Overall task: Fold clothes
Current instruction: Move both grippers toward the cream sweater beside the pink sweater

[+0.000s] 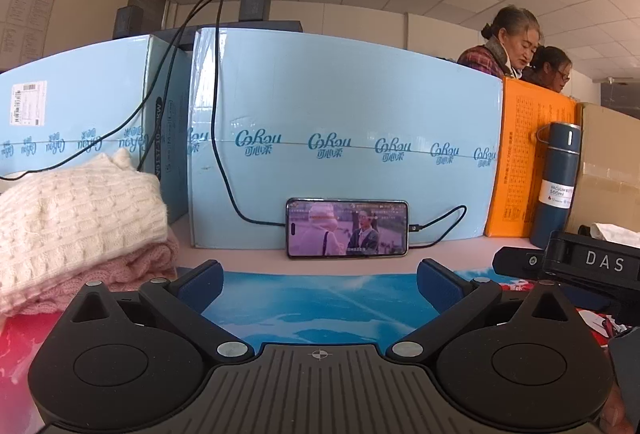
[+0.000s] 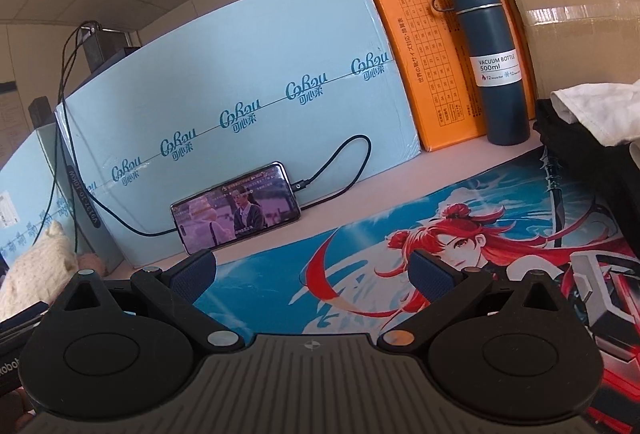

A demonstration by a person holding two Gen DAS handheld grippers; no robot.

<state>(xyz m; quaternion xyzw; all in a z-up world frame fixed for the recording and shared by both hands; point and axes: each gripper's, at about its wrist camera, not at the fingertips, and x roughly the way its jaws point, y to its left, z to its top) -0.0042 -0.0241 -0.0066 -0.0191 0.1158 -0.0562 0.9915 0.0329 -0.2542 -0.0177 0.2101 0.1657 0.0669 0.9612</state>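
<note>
A folded cream knit sweater (image 1: 68,209) lies on a folded pink knit (image 1: 136,262) at the left of the table; the cream one also shows in the right wrist view (image 2: 36,270). A black garment (image 2: 576,161) with a white cloth (image 2: 600,109) on it lies at the right. My left gripper (image 1: 320,278) is open and empty over the printed mat (image 1: 320,306). My right gripper (image 2: 314,270) is open and empty over the same mat (image 2: 400,218). The right gripper's body (image 1: 580,266) shows at the right of the left wrist view.
A phone (image 1: 347,228) on a charging cable leans against pale blue cartons (image 1: 344,105). An orange box (image 2: 432,45), a dark blue vacuum bottle (image 2: 490,57) and a brown carton (image 2: 580,1) stand at the back right. Two people (image 1: 516,45) are behind the boxes.
</note>
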